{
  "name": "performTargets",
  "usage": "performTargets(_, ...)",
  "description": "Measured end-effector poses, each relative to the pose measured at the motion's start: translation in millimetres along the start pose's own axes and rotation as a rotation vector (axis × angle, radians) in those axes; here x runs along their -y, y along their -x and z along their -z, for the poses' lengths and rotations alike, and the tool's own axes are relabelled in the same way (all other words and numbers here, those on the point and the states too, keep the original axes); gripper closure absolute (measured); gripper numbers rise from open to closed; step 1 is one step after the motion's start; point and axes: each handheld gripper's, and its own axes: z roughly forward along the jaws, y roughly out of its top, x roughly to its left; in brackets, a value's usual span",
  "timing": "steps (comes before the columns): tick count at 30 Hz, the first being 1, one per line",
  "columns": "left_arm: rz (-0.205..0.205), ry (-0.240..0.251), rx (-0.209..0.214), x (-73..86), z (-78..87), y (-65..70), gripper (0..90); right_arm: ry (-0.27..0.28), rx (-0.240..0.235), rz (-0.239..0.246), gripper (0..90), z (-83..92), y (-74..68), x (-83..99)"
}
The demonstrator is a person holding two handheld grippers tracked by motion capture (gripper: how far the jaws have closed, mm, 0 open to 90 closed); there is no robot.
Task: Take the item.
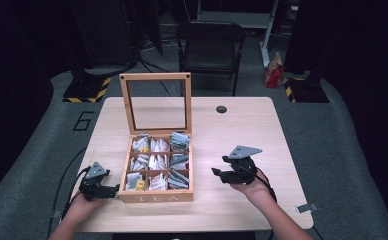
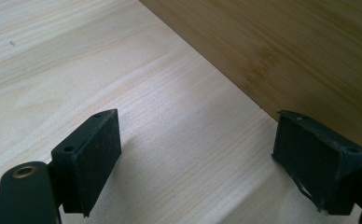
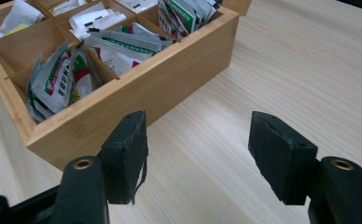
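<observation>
- Square bamboo tea box (image 1: 155,196), nine compartments of crinkled foil sachets (image 3: 58,81), glass-paned lid upright, sits mid pale-grained wooden tabletop (image 1: 242,125).
- Left claw (image 1: 113,190) beside box's left wall: gaping, empty.
- Right claw (image 1: 218,173) off box's right side: wide, empty; matte foam pads (image 3: 125,154).

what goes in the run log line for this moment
tea box lid up | left gripper open beside box | right gripper open, empty | sachets inside

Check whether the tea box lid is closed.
No, the tea box lid stands upright and open, with the packets exposed.
</observation>
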Motion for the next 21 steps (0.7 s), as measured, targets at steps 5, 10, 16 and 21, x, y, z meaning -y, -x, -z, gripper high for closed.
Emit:
performTargets(5,0.000,0.000,0.000,0.0,0.0,0.0,14.7,0.009,-0.017,0.009,36.9,0.1,-6.2,-8.5)
performTargets(10,0.000,0.000,0.000,0.0,0.0,0.0,14.7,0.011,-0.033,0.024,37.1,-2.0,-9.5,-14.3)
performTargets(16,0.001,0.001,0.000,0.0,0.0,0.0,14.7,0.021,-0.050,0.036,38.2,-2.3,-12.7,-21.8)
performTargets(21,0.001,0.001,0.000,0.0,0.0,0.2,14.7,0.019,-0.065,0.040,38.7,-3.6,-15.9,-26.8)
